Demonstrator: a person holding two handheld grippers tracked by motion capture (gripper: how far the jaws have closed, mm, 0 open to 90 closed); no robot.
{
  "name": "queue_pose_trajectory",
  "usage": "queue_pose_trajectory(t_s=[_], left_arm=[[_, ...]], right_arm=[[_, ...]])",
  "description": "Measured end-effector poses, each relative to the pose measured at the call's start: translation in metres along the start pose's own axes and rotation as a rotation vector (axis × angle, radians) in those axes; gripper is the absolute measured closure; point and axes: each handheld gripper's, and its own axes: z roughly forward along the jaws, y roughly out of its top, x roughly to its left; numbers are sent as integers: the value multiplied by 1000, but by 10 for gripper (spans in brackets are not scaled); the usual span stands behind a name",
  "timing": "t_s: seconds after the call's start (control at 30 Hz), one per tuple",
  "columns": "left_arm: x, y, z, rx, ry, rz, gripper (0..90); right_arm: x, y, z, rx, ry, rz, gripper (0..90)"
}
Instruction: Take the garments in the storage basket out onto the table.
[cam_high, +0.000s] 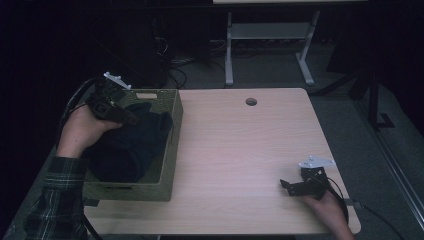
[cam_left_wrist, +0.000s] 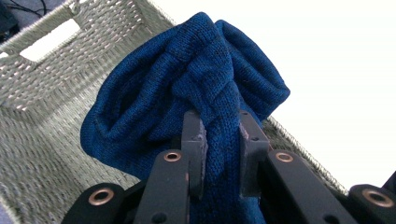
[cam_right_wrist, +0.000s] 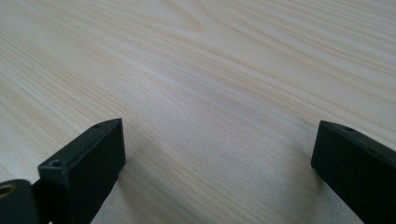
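Observation:
A dark blue knitted garment (cam_high: 131, 142) lies bunched in a woven green-grey basket (cam_high: 171, 165) at the table's left edge. My left gripper (cam_high: 131, 117) hangs over the basket, shut on a raised fold of it. In the left gripper view the blue knit (cam_left_wrist: 196, 70) is pinched between the two pads (cam_left_wrist: 198, 140), and the rest bulges above them against the basket wall (cam_left_wrist: 42, 93). My right gripper (cam_high: 286, 185) rests low at the table's front right. Its jaws stand wide open, with bare light wood (cam_right_wrist: 210, 93) between them.
The wooden table (cam_high: 240, 145) has a round cable hole (cam_high: 251, 102) near its far edge. Beyond the table are the legs of a white desk frame (cam_high: 229, 55) and some cables on a dark floor. A plaid sleeve (cam_high: 55, 200) comes in at the bottom left.

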Motion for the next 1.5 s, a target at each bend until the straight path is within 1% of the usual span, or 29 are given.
queue_pose_trajectory(t_s=[0.13,0.2,0.4,0.47,0.5,0.53,0.57,0.6,0.67,0.77,0.93,1.27,1.5], left_arm=[[-2,7,-6,-6,6,12,767],[-5,11,-11,-17,7,14,767],[-11,23,-24,-32,22,42,767],[-14,28,-29,-41,21,49,766],[-15,30,-31,-46,19,60,767],[-17,32,-33,-53,11,59,767],[-18,35,-35,-58,6,70,767],[-21,37,-37,-69,-5,71,767],[-24,41,-39,-76,-19,84,766],[-30,48,-39,-85,-44,107,767],[-40,61,-40,-90,-48,137,767],[-59,82,-37,-124,-83,176,765],[-71,95,-31,-122,-99,212,765]], right_arm=[[0,0,0,0,0,-1,23],[0,0,0,0,0,0,23],[0,0,0,0,0,-1,23],[0,0,0,0,0,-1,23],[0,0,0,0,0,-1,23],[0,0,0,0,0,-1,23],[0,0,0,0,0,0,23],[0,0,0,0,0,0,23],[0,0,0,0,0,-1,23],[0,0,0,0,0,-2,23],[0,0,0,0,0,-1,23],[0,0,0,0,0,-1,23],[0,0,0,0,0,0,23]])
